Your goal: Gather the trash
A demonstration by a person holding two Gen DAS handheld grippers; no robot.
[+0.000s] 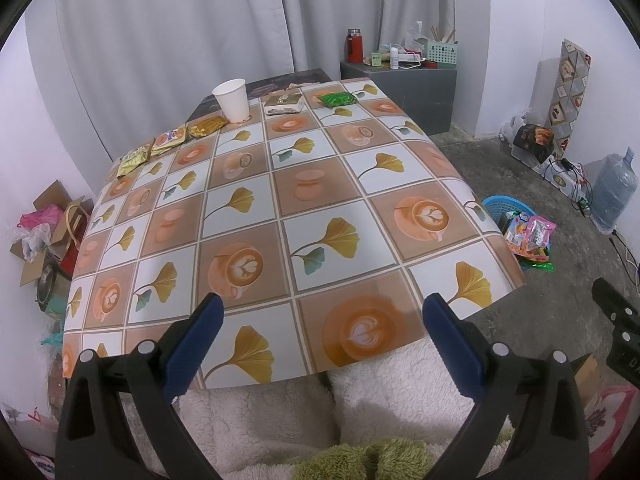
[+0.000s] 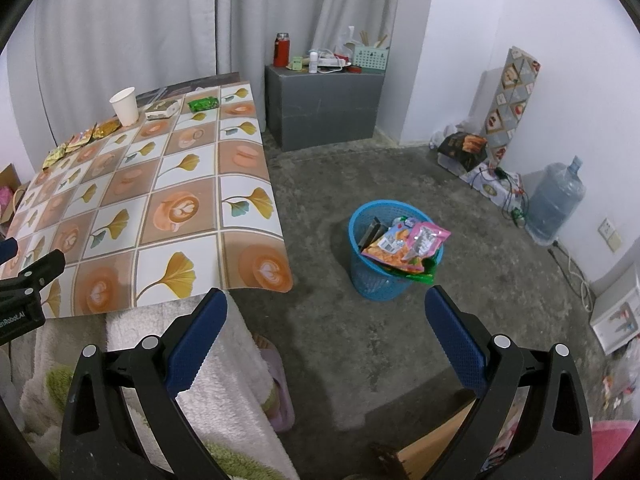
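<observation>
Task looks partway done, judging by the bin: the blue plastic mesh basket (image 2: 378, 276) on the concrete floor, right of the tabletop (image 1: 304, 200), is already heaped w/ crinkly snack bags – pink, orange, green – some spilling over the rim.

Left to collect, all along the far edge of the tabletop w/ the ginkgo-and-latte print cover:
- white paper cup (image 1: 232, 100), upright, empty-looking
- flat gold foil wrapper (image 1: 206, 126) just left of the cup
- orange-and-white printed snack packet (image 1: 170, 142) next to it
- yellow-green foil packet (image 1: 134, 162) at the far-left corner, touching or nearly touching the orange one
- tan and white flat carton (image 1: 283, 104) right of the cup
- shiny green foil packet (image 1: 337, 99) near the far-right corner

So approx six items remain; the near part of the tabletop is bare.

Left gripper (image 1: 322, 316) hangs over the near edge of the tabletop, blue pads spread wide, nothing between them. Right gripper (image 2: 326, 312) is off to the side over the floor, aimed toward the basket, also spread wide & empty.

Trash is well apart from both grippers; next move likely means a long reach across. Wrappers look thin, light, crumpled – prob. easy to pinch; the cup could tip if nudged
</observation>
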